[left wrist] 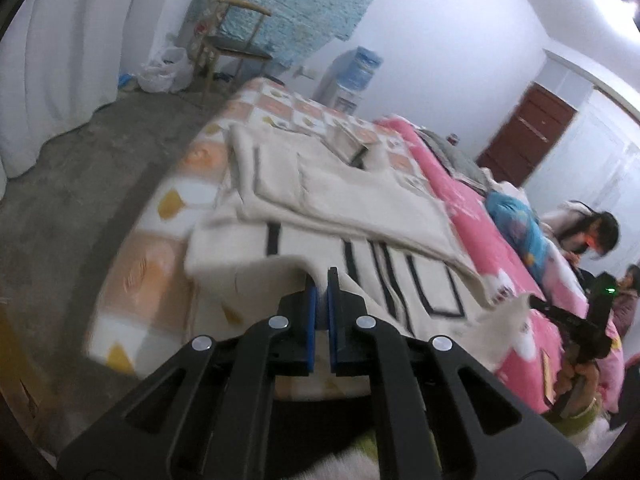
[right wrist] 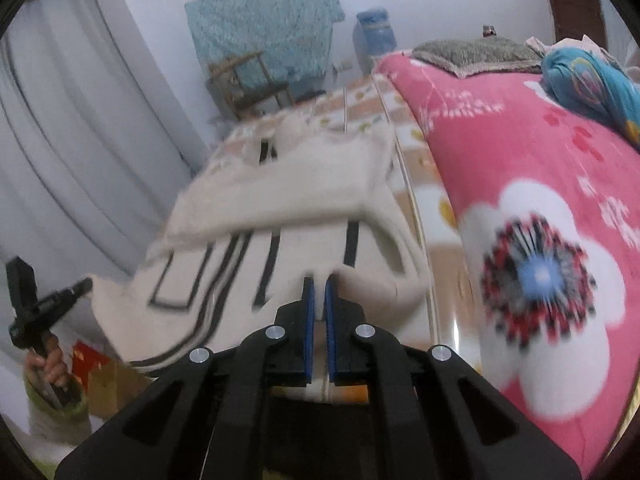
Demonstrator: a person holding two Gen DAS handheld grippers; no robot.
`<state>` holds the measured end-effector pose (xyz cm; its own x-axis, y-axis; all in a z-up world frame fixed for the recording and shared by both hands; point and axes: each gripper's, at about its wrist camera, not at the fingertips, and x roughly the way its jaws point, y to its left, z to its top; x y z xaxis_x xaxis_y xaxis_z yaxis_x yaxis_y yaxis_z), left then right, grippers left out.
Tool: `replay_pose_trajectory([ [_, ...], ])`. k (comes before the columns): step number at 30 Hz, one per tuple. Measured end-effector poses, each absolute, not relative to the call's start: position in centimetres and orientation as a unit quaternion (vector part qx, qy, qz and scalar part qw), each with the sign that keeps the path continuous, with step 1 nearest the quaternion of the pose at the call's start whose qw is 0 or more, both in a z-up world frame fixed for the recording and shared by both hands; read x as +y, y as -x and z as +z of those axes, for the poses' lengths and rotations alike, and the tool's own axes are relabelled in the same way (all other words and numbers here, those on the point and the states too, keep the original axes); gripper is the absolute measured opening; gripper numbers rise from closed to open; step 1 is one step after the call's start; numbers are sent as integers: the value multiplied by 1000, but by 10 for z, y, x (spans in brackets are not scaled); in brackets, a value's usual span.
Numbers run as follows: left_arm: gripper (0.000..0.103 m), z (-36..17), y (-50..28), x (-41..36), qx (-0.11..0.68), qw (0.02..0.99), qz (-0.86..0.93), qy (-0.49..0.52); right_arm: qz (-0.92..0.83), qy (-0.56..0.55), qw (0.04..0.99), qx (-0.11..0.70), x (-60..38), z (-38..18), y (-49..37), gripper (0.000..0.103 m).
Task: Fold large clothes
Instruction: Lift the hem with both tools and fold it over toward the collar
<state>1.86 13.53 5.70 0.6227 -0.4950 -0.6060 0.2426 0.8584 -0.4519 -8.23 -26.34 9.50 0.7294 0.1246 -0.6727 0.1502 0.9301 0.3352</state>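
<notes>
My left gripper (left wrist: 322, 280) is pinched tight on the near hem of the cream sweater (left wrist: 360, 200), blue pads together with a thin ridge of knit between them. My right gripper (right wrist: 319, 284) does the same at the other corner of that hem, fingers clamped on the cloth. In the right view, the person's hand (right wrist: 52, 364) carrying the left tool shows low at the left.

The hem is off the bed (left wrist: 168, 216) and hangs between my two grips, sagging a little in the middle. To fold it well, I judge I should keep both corners level with each other and just taut enough that the edge stays straight, without stretching the knit.

Beyond my tips, the body of the sweater lies flat on the checked bedsheet, black stripe markings up. One sleeve (left wrist: 344, 196) is already folded across the chest, further on.

The neckline sits at the far end, so I think that is where this hem should land, corners square to the shoulders. I would carry it over in an arc high enough to clear the folded sleeve, or it may drag askew.

The pink blanket (right wrist: 520, 184) lies just beside the sweater on the right; I should keep my right corner from snagging on it.
</notes>
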Motion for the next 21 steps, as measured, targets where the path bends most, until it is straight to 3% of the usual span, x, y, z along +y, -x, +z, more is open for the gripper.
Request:
replay_pose_trajectory([
  [9,6,8,-105,139,430,864,-151,212,-40,-220,901,371,-291,63,-9,6],
  [10,9,2,-112,139,433,865,-144,207,-45,-218,900,375,-293,58,-16,6],
  [17,25,-11,-122,161,427,870,-110,219,-71,-244,879,403,-316,28,-34,35],
  [19,30,-8,-113,166,424,874,-112,209,-82,-219,889,394,-317,35,-20,49],
  [21,39,-7,-102,166,427,877,-114,187,-94,-179,896,395,-315,40,-7,55],
])
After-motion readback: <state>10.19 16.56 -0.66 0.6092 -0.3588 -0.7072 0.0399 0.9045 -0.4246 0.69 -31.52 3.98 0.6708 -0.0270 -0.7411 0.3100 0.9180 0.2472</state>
